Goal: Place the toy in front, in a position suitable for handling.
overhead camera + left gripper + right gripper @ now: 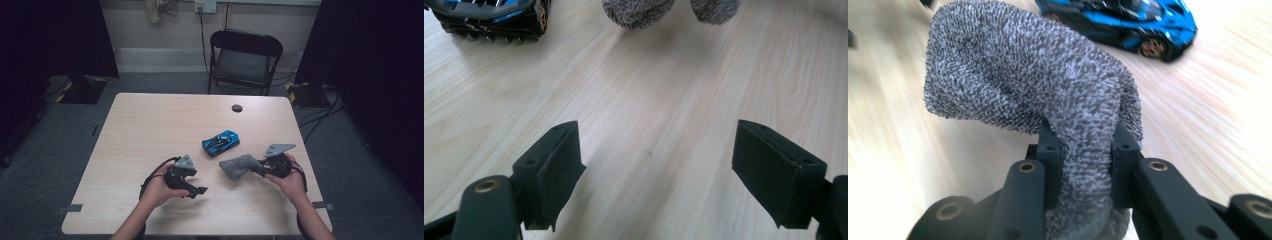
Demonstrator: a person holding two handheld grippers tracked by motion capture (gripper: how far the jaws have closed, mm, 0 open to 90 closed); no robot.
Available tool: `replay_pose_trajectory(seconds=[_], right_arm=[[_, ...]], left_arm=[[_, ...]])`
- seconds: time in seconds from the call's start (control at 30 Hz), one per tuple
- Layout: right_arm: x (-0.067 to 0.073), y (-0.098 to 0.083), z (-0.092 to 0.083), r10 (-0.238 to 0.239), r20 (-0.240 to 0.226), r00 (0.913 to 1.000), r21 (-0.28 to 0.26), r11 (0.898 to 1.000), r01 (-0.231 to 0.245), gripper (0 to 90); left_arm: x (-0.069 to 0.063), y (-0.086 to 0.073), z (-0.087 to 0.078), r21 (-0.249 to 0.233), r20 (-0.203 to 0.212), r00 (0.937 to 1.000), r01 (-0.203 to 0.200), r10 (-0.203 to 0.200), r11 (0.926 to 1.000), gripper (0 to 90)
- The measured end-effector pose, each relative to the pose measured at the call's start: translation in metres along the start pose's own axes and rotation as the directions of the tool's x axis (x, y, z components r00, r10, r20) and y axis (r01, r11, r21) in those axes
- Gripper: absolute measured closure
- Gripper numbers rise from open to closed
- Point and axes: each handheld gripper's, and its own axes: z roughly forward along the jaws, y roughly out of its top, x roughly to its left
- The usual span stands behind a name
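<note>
Left gripper (199, 190) jaws released, empty, right gripper (1083, 145) clenched on grey cloth (1033, 80) beside blue toy car (220, 142), no readable writing.

Light wood-grain bench (150, 130), round dark grommet (237, 108) set near the far edge. Blue toy car (220, 142) seen resting directly on it, right of centre.

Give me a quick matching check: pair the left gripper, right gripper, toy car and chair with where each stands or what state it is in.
Things:
1. left gripper
2. right gripper
3. toy car
4. chair

States:
A. beyond the table's far edge
B. clamped on the grey cloth
C. jaws wide apart, nothing between them
D. on the table, just beyond the cloth

Pairs: 1-C, 2-B, 3-D, 4-A
</note>
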Motion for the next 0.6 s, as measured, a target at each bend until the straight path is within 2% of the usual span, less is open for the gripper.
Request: replay_pose_trajectory(seconds=[0.17,0.37,0.5,0.57,0.6], right_arm=[[-0.007,-0.011,0.003,0.004,0.009,1.0000,0.019,1.000,-0.004,73.1],[-0.010,-0.018,0.004,0.014,0.003,0.9999,0.010,1.000,-0.014,71.7],[-0.008,-0.023,0.001,0.024,0.023,0.9995,-0.001,1.000,-0.024,63.8],[-0.006,-0.023,0.000,0.030,0.040,0.9988,0.001,1.000,-0.030,52.4],[-0.006,-0.023,0.000,0.052,0.043,0.9977,-0.001,0.999,-0.052,47.1]], left_arm=[[0.003,-0.003,-0.002,0.002,-0.013,0.9999,0.006,-0.006,1.0000,19.5],[0.004,-0.003,-0.003,0.000,-0.013,0.9999,0.009,-0.009,1.0000,19.6],[0.004,-0.003,-0.003,-0.004,-0.014,0.9998,0.011,-0.011,0.9999,19.7],[0.005,-0.004,-0.002,-0.001,-0.013,0.9998,0.014,-0.014,0.9999,19.8],[0.005,-0.005,-0.002,-0.006,-0.011,0.9997,0.022,-0.022,0.9997,19.7]])
